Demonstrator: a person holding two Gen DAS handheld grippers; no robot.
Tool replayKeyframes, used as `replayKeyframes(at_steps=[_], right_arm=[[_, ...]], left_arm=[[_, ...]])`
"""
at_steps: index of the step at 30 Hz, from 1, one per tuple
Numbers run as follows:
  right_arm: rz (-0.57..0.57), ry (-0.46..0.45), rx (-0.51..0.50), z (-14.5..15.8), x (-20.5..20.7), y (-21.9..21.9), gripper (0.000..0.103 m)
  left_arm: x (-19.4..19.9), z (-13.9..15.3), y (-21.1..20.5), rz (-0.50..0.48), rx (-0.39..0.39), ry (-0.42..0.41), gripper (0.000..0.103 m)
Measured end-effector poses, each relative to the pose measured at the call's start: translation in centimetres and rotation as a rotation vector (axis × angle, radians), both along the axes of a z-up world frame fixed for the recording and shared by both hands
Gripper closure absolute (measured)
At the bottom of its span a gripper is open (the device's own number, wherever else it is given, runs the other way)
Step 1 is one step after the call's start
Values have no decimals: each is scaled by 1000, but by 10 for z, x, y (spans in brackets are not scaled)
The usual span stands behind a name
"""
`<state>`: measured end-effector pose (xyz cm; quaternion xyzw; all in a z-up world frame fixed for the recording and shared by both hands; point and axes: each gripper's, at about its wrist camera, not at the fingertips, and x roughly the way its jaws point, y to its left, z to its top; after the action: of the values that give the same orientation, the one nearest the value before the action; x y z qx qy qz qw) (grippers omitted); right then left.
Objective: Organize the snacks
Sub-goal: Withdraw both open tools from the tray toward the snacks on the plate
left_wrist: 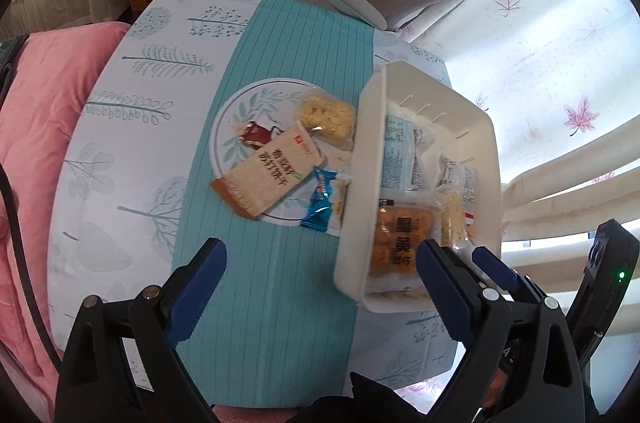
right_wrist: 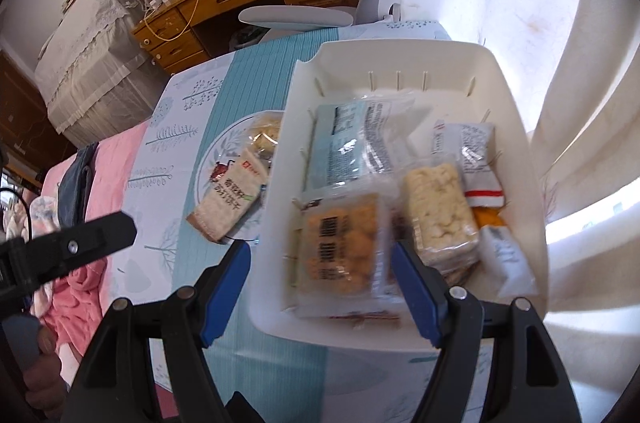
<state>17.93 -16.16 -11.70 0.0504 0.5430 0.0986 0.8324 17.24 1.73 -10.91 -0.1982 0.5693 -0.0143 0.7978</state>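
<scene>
1. My left gripper (left_wrist: pixel 320 271) is spread wide and holds nothing. Its left pad hangs over the teal stripe of the tabletop (left_wrist: pixel 272 303); its right pad sits in front of the near corner of the white bin (left_wrist: pixel 370 151). I cannot tell if it touches.
2. My right gripper (right_wrist: pixel 320 275) is also spread wide, nothing pinched. Its left pad is outside the bin's (right_wrist: pixel 516 127) left wall, its right pad above the contents, so the jaws straddle the wall near the front corner.
3. Between the right jaws, inside the bin: an orange snack pack (right_wrist: pixel 340 247), blurred. Beside it a pale rice-crisp bar (right_wrist: pixel 438 207), then small white sachets (right_wrist: pixel 476 159) and a light blue pack (right_wrist: pixel 352 147) at the back.
4. Still on the tabletop, left of the bin: beige cracker pack (left_wrist: pixel 264 175), a clear-wrapped crisp bar (left_wrist: pixel 328 119), a small red sweet (left_wrist: pixel 256 135), a blue wrapper (left_wrist: pixel 324 199) tucked against the bin wall.
5. Open room: the teal stripe toward me is bare. A pink bed cover (left_wrist: pixel 48 111) borders the tabletop's left edge; a curtain (left_wrist: pixel 552 63) hangs close on the right.
</scene>
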Motion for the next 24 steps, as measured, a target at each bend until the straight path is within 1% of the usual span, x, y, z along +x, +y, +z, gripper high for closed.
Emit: replayKeyframes(at_steps=[10,13,17,24], right_arm=[[-89,17,32,1,-11,56,29],[-122,18,41,0,-16,71,29],[-194,15,71,-2,-21,87,29],[-323,8,122,-17,-26,116,29]], left_arm=[[-3,10,63,-93,44,-14,8],[-1,11,77,-135,68,-23,8],[3,15,90,-193,93,-40,8],[23,17,104,-361,196,-97,8]])
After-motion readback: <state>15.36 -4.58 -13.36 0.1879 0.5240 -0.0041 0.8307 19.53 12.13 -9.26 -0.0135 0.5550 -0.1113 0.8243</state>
